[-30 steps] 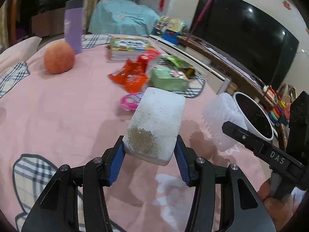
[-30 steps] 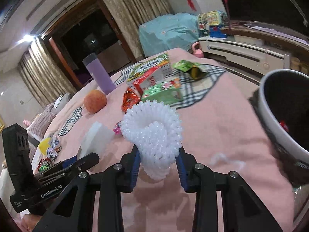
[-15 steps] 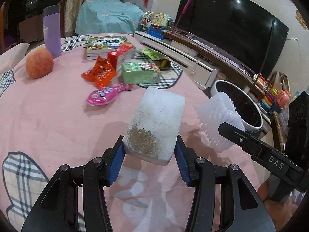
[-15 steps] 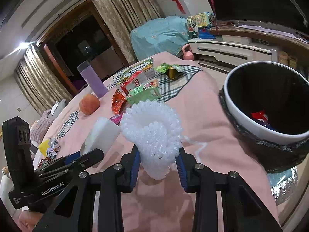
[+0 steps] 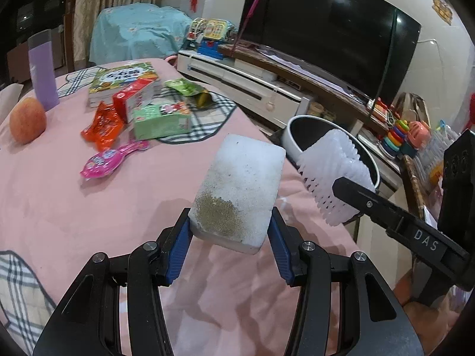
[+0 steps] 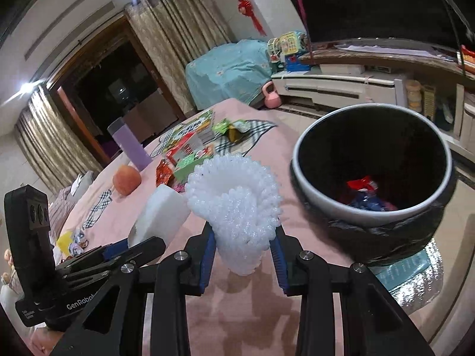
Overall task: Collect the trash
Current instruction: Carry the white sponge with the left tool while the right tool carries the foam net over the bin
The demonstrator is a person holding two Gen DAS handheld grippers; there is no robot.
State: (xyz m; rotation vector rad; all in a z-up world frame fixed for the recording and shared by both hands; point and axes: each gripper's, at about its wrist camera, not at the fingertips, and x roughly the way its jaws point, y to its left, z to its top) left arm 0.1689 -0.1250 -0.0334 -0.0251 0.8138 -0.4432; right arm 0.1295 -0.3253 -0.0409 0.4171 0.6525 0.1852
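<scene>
1. Some trash is already collected: red and blue wrappers lie at the bottom of the black-lined trash bin (image 6: 372,160), which stands off the right edge of the pink-clothed table (image 5: 89,201)
2. Two more pieces are in hand, neither yet over the bin mouth. The left gripper (image 5: 230,244) is clamped on a white foam block (image 5: 240,191) with a brown stain; its blue pads press the block's near end from both sides, and the rest juts out toward the bin
3. The right gripper (image 6: 245,250) is squeezed on a white foam fruit net (image 6: 234,204), pinching its lower end while the flared top rises above the fingers, just left of the bin rim
4. Still on the table, far left: an orange snack wrapper (image 5: 102,126), a pink packet (image 5: 111,160) and a green pouch (image 5: 187,89). The boxes, apple (image 5: 26,120) and purple bottle (image 5: 43,69) look like keepers, though that is a guess
</scene>
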